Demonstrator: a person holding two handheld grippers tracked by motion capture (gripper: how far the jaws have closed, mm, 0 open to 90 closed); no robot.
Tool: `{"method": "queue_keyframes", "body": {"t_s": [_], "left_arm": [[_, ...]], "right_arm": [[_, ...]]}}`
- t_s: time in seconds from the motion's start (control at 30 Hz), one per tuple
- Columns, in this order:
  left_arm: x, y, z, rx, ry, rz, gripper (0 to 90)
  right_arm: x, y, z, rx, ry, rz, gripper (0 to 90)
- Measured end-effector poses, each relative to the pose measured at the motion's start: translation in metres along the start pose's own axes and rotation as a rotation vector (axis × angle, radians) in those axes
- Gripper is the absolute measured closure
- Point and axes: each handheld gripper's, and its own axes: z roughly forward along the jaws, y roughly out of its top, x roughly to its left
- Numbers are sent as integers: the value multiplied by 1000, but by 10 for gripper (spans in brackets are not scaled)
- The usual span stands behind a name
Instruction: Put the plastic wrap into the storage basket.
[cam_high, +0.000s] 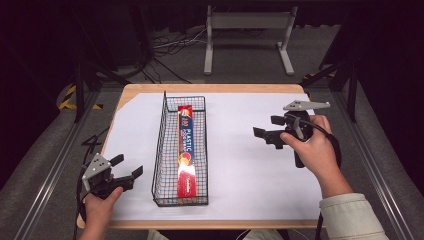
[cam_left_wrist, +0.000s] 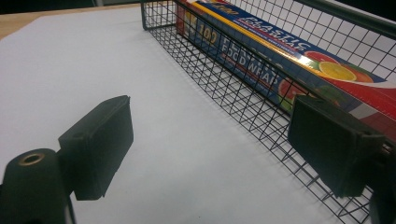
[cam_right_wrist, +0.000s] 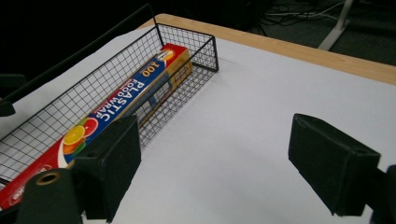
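plastic wrap box (cam_high: 186, 150) lies flat in the wire basket (cam_high: 161, 150), lengthwise, running from the near end almost to the far end; red near end with fruit print, blue/orange strip with "100 plastic food wrap" lettering toward the far end. near edge first: left gripper (cam_high: 126, 167) sits at the near-left corner of the white sheet (cam_high: 250, 170), held by the left hand (cam_high: 100, 205), grey plate on top, jaws pointing toward the basket's near-left side. jaws stand apart, nothing between them, just bare sheet in the gap. in the left gripper view the basket wall (cam_left_wrist: 243, 93) runs right past the right-hand jaw, very close, can't tell if it touches; box (cam_left_wrist: 280, 60) visible through the mesh. basket stands left of centre on the sheet, long axis going away from the person, left wall taller than the right. further out on the right, the right gripper (cam_high: 267, 129) is in the right hand (cam_high: 312, 150), well apart from the basket, jaws aimed left toward it. jaws wide apart and empty, white sheet between them in the right gripper view, basket (cam_right_wrist: 187, 79) and box (cam_right_wrist: 130, 93) off to its left. wooden table (cam_high: 210, 88) edge shows past the sheet at the far side. beyond that, dark floor, cables, a grey stand (cam_high: 247, 35).
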Motion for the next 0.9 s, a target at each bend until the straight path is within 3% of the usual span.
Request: {"method": "queue_keyframes", "body": {"t_s": [0.43,0.47,0.9], "left_arm": [[-1,-3,-5,1,12,7,149],[-1,-3,-6,1,14,11,149],[-1,-5,-8,1,22,11,146]], "right_arm": [[-34,-50,-11,-55,-21,-20,161],[-38,-60,-12,-60,-28,-28,160],[-56,-119,-12,-75,-69,-2,155]]}}
